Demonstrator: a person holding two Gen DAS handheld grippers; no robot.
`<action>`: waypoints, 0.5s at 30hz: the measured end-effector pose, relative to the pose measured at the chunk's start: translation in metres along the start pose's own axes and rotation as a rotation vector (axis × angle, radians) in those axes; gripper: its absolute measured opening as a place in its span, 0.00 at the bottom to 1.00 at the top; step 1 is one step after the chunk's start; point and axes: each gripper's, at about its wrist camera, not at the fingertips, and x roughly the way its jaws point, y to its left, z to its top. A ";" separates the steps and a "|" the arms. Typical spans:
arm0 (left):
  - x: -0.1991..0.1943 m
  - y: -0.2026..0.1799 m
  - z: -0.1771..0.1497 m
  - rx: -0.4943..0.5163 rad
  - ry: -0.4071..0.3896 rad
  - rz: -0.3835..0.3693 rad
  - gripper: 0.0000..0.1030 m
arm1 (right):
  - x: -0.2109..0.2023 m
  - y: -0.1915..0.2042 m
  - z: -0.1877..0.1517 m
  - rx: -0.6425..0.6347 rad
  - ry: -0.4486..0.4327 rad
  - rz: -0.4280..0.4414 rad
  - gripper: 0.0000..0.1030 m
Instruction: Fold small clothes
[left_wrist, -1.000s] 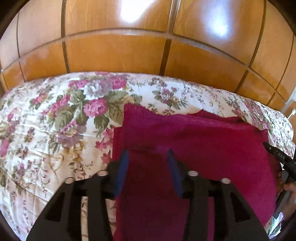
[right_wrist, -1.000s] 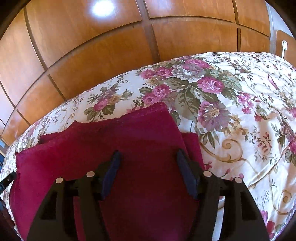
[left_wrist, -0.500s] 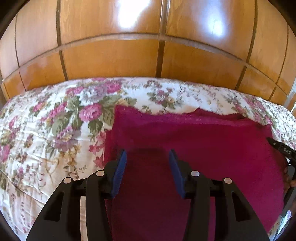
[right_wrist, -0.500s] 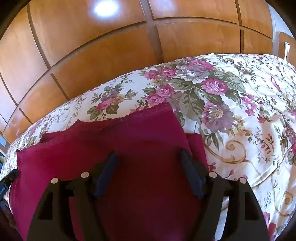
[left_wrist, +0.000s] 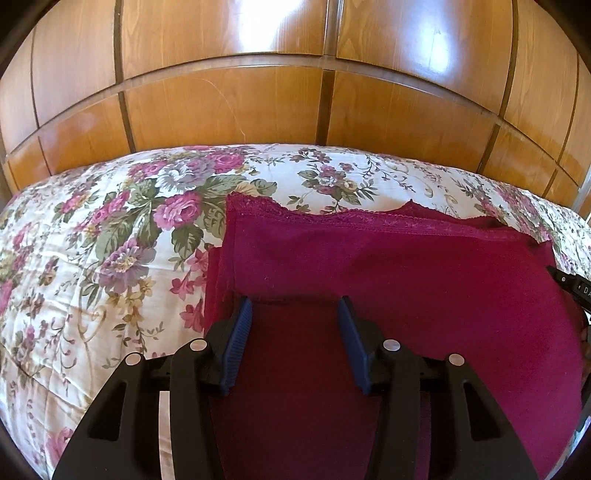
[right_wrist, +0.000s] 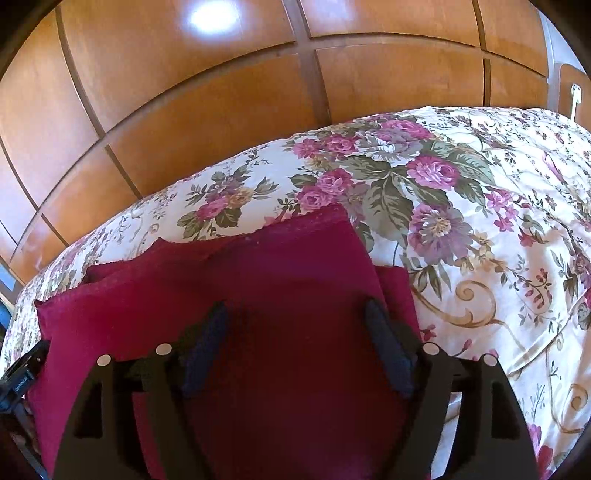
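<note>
A dark red garment (left_wrist: 388, 273) with a lace-trimmed far edge lies folded flat on the floral bedspread (left_wrist: 92, 258). My left gripper (left_wrist: 294, 306) is open and empty, above the garment's left part, near its left edge. In the right wrist view the same garment (right_wrist: 240, 280) fills the lower middle. My right gripper (right_wrist: 295, 310) is open wide and empty above the garment's right part. The other gripper's black tip shows at the right edge of the left wrist view (left_wrist: 572, 286) and at the left edge of the right wrist view (right_wrist: 22, 373).
A glossy wooden panelled wardrobe (left_wrist: 295, 92) stands right behind the bed's far edge. The bedspread (right_wrist: 498, 258) stretches to the right of the garment in the right wrist view.
Both grippers have drawn back a little from the garment, which lies still. The right gripper's jaws have spread wider. The left gripper's view has shifted slightly to the left.
</note>
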 end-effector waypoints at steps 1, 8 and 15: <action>0.000 0.000 0.000 0.000 0.001 0.000 0.46 | 0.000 0.000 0.000 -0.002 0.001 -0.003 0.75; -0.024 0.002 -0.004 0.012 -0.008 0.007 0.46 | 0.002 0.007 0.002 -0.038 0.028 -0.043 0.77; -0.059 0.009 -0.019 0.027 -0.027 0.007 0.46 | -0.016 0.015 0.009 -0.021 0.077 -0.033 0.91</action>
